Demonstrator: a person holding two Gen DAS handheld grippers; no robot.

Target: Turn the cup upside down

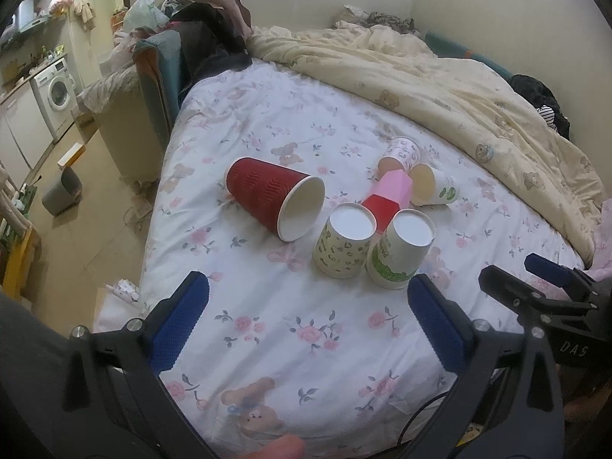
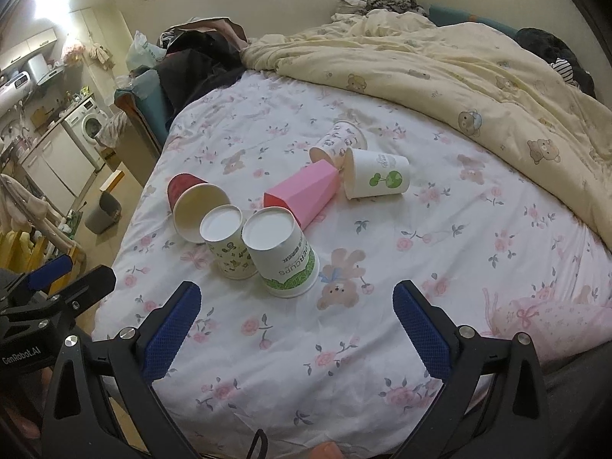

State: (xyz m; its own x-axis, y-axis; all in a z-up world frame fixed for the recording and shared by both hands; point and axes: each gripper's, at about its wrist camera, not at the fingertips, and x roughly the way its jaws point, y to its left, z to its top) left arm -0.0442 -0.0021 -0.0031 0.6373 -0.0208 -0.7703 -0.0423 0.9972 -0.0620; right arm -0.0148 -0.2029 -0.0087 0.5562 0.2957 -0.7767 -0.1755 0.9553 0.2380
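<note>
Several paper cups lie on a floral bed sheet (image 1: 267, 325). A red ribbed cup (image 1: 267, 195) (image 2: 191, 202) lies on its side, mouth toward me. Two cups stand upside down: a yellowish patterned one (image 1: 342, 244) (image 2: 225, 244) and a white-and-green one (image 1: 399, 252) (image 2: 283, 256). A pink cup (image 1: 386, 195) (image 2: 302, 191), a pink-patterned cup (image 1: 401, 153) (image 2: 340, 139) and a white cup with a green tree (image 1: 436, 187) (image 2: 378, 176) lie on their sides behind. My left gripper (image 1: 306, 329) (image 2: 53, 279) and right gripper (image 2: 294, 329) (image 1: 535, 279) are open and empty, short of the cups.
A cream bear-print duvet (image 1: 440, 84) is bunched along the far right of the bed. Dark clothes (image 1: 206, 38) are piled at the far left corner. Left of the bed are the floor, a grey bin (image 1: 61, 191) and a washing machine (image 1: 53, 88).
</note>
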